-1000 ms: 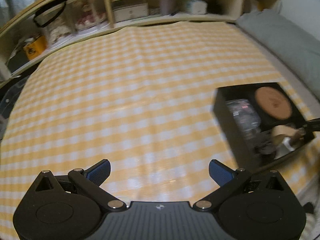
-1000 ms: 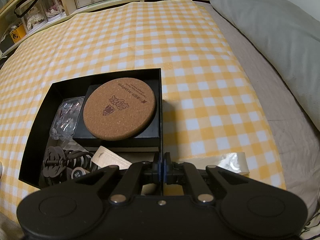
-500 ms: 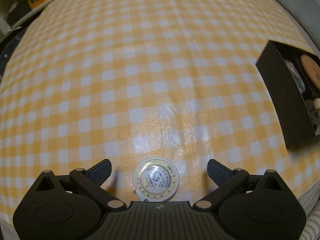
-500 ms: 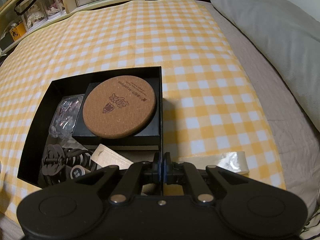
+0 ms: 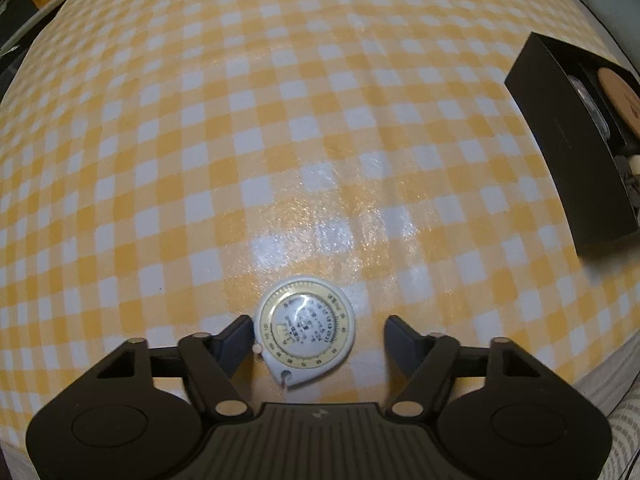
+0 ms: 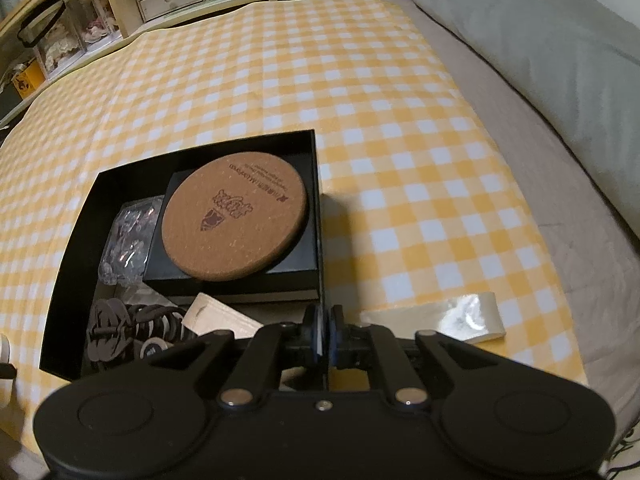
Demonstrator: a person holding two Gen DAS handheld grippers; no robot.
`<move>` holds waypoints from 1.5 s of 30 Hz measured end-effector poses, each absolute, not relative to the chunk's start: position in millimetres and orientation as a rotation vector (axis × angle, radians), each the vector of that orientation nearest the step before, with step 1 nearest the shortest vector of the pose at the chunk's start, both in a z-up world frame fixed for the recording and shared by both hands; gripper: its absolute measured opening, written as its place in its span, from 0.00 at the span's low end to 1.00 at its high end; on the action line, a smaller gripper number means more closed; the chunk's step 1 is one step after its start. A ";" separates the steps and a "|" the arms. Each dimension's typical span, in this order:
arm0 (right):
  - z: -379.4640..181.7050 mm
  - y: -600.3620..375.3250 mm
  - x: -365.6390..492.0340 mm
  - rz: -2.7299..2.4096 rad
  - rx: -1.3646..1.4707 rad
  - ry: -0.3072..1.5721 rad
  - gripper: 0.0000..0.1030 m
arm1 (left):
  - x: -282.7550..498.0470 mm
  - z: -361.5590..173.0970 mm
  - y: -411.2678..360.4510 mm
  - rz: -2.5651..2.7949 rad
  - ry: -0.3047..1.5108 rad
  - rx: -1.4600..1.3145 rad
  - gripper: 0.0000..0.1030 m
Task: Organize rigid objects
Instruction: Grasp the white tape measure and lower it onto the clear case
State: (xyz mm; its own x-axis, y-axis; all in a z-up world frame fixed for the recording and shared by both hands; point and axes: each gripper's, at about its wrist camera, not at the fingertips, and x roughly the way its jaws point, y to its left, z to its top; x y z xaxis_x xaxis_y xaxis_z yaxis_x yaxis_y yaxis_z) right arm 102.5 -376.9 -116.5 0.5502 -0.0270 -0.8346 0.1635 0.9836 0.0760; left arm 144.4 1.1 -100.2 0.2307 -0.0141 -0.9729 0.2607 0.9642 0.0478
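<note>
Yellow-checked cloth [image 5: 280, 120] carried a small round tape measure [image 5: 306, 330] between the wide-open left hand-held gripper [image 5: 318, 334]; light, stiff, slippery, best pinched across its rim. Right hand-held gripper [image 6: 322, 332] clamped the box [image 6: 319, 216] wall.

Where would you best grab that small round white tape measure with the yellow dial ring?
Across the rim of the round white tape measure, one finger on each side of its disc. It lies flat on the checked yellow cloth, and the left gripper already straddles it from the near edge, jaws open. Avoid the pointed tab end.
</note>
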 end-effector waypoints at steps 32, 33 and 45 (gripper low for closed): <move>-119.2 -376.1 103.0 -0.135 0.154 0.982 0.04 | 110.1 -13.6 -58.1 -0.463 0.968 0.028 0.51; -119.2 -375.8 103.4 -0.135 0.153 0.982 0.04 | 109.8 -11.0 -63.1 -0.475 0.953 0.031 0.51; -116.7 -374.9 103.1 -0.132 0.148 0.967 0.04 | 138.8 -10.5 -142.6 -0.552 0.894 0.004 0.51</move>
State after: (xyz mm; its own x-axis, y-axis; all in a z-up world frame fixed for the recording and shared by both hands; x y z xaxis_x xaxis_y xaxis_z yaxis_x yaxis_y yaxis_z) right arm 103.1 -374.9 -116.7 0.5612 -0.0456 -0.8264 0.1777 0.9818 0.0665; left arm 138.8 -142.6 -10.5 0.4969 -0.4544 -0.7393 0.4577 0.8610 -0.2216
